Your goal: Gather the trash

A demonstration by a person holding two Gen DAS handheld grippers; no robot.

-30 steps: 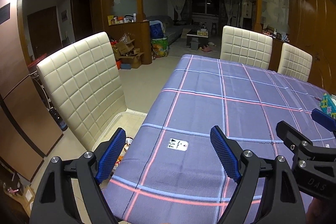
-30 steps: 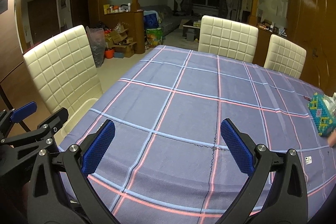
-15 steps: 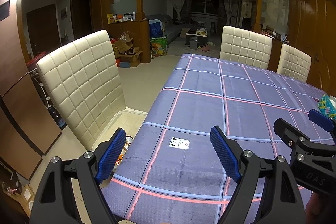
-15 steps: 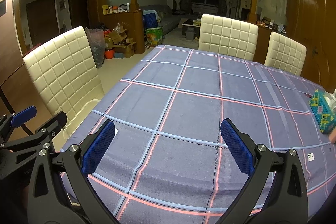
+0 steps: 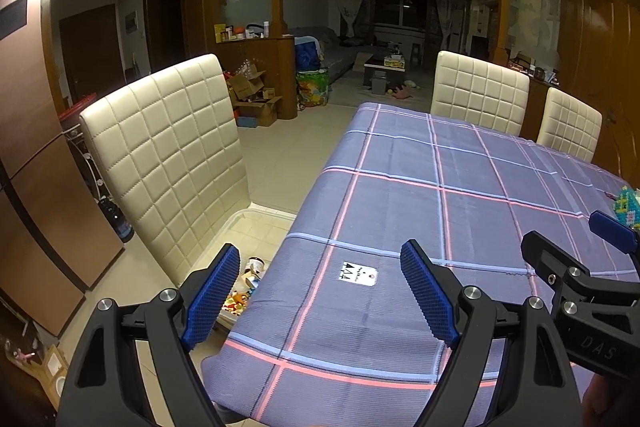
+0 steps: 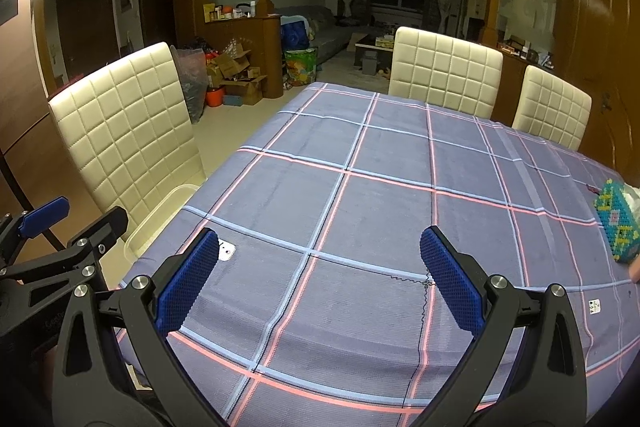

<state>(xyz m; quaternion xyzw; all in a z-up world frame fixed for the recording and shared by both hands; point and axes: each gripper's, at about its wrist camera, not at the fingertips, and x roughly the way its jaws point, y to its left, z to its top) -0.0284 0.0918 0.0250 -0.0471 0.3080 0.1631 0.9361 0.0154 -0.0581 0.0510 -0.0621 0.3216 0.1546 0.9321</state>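
Note:
My left gripper (image 5: 320, 287) is open and empty, held above the near left corner of the table with the blue plaid cloth (image 5: 460, 195). A small white paper scrap (image 5: 357, 273) lies on the cloth just ahead of it; the scrap also shows in the right wrist view (image 6: 226, 251). My right gripper (image 6: 320, 275) is open and empty over the near edge of the cloth (image 6: 380, 195). Another small white scrap (image 6: 595, 306) lies at the right. A white bin (image 5: 256, 239) with several pieces of trash stands on the floor left of the table.
A cream quilted chair (image 5: 168, 163) stands left of the table beside the bin. Two more chairs (image 5: 480, 95) stand at the far end. A beaded blue-green box (image 6: 616, 227) sits at the table's right edge. Cardboard boxes (image 5: 252, 95) clutter the floor beyond.
Both grippers have drifted slightly; the left view has shifted so the paper scrap sits a little nearer and the bin's contents show. Both jaws stay open.

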